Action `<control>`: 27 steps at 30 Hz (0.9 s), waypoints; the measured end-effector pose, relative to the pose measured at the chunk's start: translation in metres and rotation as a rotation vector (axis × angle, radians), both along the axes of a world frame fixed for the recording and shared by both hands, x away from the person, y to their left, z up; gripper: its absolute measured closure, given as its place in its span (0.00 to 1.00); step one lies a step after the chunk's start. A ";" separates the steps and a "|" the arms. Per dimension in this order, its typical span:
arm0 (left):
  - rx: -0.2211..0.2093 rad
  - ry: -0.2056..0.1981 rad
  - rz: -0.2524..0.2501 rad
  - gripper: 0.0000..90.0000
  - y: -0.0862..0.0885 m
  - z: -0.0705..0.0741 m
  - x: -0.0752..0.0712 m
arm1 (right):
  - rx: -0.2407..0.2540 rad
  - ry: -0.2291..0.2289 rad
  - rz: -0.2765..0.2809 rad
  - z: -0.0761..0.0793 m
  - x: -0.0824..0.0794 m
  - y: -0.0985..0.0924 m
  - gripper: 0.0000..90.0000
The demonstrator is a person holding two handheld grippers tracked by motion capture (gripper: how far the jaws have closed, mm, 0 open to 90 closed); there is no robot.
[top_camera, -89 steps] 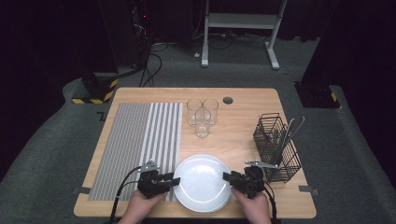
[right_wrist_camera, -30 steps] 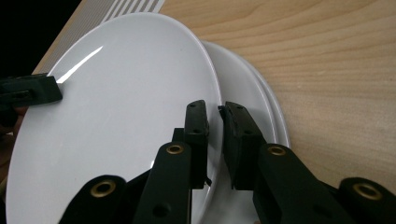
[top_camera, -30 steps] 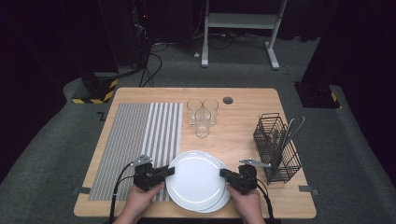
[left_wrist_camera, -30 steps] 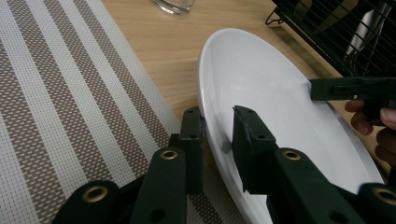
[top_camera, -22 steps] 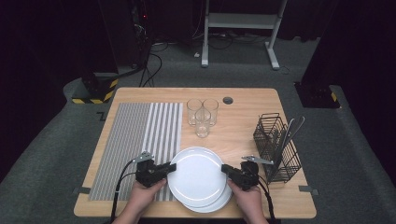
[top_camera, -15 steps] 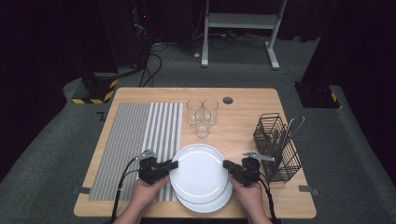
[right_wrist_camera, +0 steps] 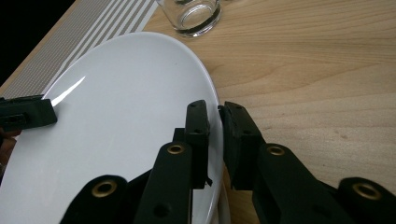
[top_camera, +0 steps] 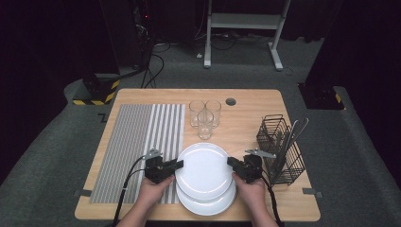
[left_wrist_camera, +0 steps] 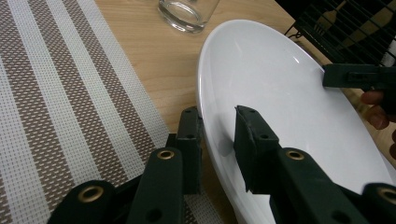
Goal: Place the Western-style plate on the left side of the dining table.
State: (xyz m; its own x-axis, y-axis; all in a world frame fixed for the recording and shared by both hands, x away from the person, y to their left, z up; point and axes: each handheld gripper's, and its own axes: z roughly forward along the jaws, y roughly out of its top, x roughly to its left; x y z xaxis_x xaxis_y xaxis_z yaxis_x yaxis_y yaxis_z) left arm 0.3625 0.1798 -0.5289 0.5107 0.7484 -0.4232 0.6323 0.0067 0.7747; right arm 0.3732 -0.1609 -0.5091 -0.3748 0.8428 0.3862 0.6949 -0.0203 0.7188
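The upper plate [top_camera: 204, 171] lies over a lower plate [top_camera: 208, 204] near the front edge of the desk [top_camera: 250, 101], shifted toward the glasses so that a crescent of the lower plate shows on the near side. In the high view the left gripper [top_camera: 176, 165] meets the upper plate's left rim and the right gripper [top_camera: 231, 163] meets its right rim, each held in a hand. The left gripper view shows what the high view cannot resolve: one of the fingers [left_wrist_camera: 252, 135] lies on the plate's upper face, the other sits below the rim, and the rim runs between them. These fingers have just been opening, and a narrow gap shows beside the rim, so the pinch looks loosened; whether both pads press cannot be told. The right gripper view shows its fingers [right_wrist_camera: 198, 123] drawn close on the opposite rim, pinching the upper plate, with a sliver of the lower plate below. Each gripper view also shows the other gripper's tip across the plate. Relative to the upper plate, three glasses [top_camera: 204, 116] stand just beyond its far edge, a striped placemat [top_camera: 137, 142] lies to its left under the left hand [top_camera: 153, 189], and a wire basket [top_camera: 281, 149] holding cutlery stands to its right.
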 end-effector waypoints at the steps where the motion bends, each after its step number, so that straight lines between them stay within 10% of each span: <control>1: 0.000 0.000 0.000 0.80 0.000 0.000 0.000 | -0.001 0.000 -0.001 0.000 0.000 0.000 0.89; 27: 0.013 -0.023 0.004 0.78 -0.001 -0.001 -0.003 | -0.056 0.009 0.051 -0.007 -0.008 0.000 0.67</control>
